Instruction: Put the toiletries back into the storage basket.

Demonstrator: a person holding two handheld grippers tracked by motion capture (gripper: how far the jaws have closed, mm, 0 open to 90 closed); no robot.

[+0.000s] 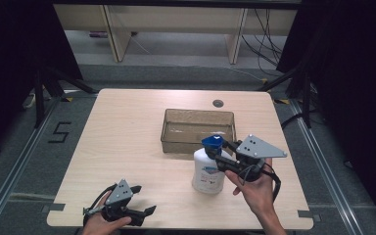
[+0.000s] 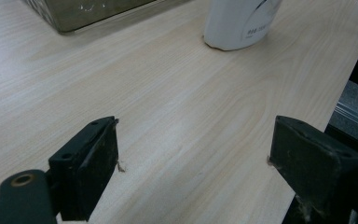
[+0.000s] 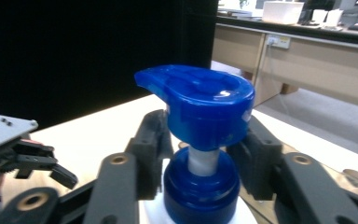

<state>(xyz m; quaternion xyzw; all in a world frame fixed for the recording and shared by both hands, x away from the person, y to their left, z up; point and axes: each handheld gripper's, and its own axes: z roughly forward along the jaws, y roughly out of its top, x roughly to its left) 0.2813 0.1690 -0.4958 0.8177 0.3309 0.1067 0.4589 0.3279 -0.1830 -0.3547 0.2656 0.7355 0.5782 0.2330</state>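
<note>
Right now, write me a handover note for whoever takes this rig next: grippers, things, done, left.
Right gripper: shut on the pump bottle, its jaws on either side of the blue pump head, just under the cap and above the collar.
Left gripper: open, holding nothing, low over the near left part of the table.
Things: the white pump bottle stands upright on the table, just in front of the clear plastic tub, apart from it. What the tub holds, if anything, cannot be told.
Done: the pump is gripped.
Left: likely working the pump or lifting the bottle; the bottle has not left the table.
</note>
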